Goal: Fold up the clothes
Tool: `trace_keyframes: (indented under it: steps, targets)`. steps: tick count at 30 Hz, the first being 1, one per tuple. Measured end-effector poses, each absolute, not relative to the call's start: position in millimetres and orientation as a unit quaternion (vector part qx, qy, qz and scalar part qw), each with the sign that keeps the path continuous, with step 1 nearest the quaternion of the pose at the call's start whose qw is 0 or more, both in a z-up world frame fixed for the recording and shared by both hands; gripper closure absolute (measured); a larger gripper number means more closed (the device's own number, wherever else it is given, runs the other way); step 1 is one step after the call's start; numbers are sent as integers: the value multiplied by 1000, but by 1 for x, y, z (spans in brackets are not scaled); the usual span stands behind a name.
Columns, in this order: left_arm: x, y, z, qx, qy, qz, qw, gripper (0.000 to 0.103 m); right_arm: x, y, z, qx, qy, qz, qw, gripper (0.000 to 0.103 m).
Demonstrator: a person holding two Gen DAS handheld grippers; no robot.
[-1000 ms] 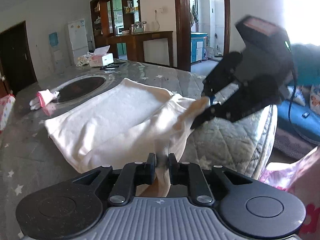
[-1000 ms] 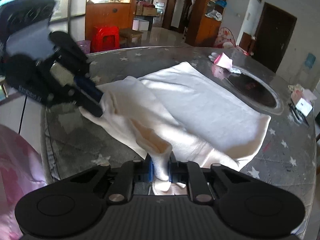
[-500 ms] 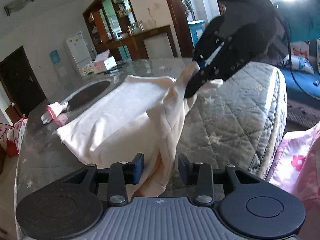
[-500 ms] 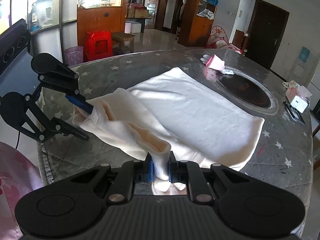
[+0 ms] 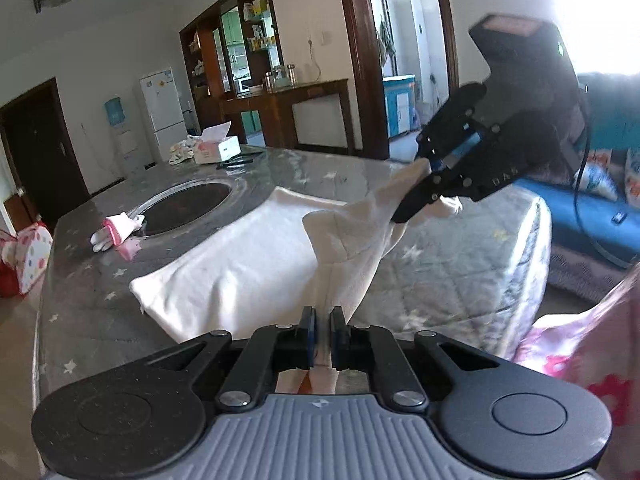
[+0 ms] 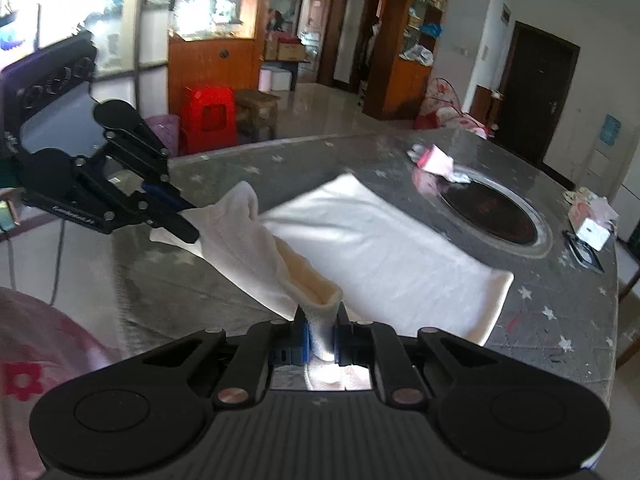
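Observation:
A cream garment lies spread on the grey star-quilted table, its near edge lifted into a loose fold. My left gripper is shut on one end of that edge, the cloth rising from between its blue pads. At the upper right, my right gripper is shut on the other end. In the right wrist view, the right gripper pinches a cuff-like end of the garment. The left gripper holds the far corner above the table.
A pink-and-white glove lies by a round dark inset. A tissue box stands at the far side. The table edge drops towards a blue sofa. A pink floral sleeve is close by.
My left gripper was open around the cloth half a second ago and is shut on it again. Both grippers have lifted the near edge higher off the table.

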State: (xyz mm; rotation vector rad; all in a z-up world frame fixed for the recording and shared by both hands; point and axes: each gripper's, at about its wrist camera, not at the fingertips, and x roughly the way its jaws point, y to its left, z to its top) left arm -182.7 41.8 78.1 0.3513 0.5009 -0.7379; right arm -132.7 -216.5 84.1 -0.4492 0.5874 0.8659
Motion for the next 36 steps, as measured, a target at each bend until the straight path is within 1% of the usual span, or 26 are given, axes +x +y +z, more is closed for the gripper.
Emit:
trace_keyframes:
  steps: [6,9,19,31,36]
  targets:
    - [-205,52,105,150,251,-385,875,95,-165,-222,107,-212,283,443,824,94]
    - [-202,52,109,148,257,-396,869,96,-165,-221,113,-209,293,446,819,94]
    - [-128,63,102,97,290,-380,873,97,-107,-212,112,-195,316,432,822,96]
    - [-46,68,92,88,312,-358,876,97,-19,-190,97,-213,337,409,821,96]
    - [-18,72,86,82,322,-342,879,98,2,-188,87,-208,342,405,822,96]
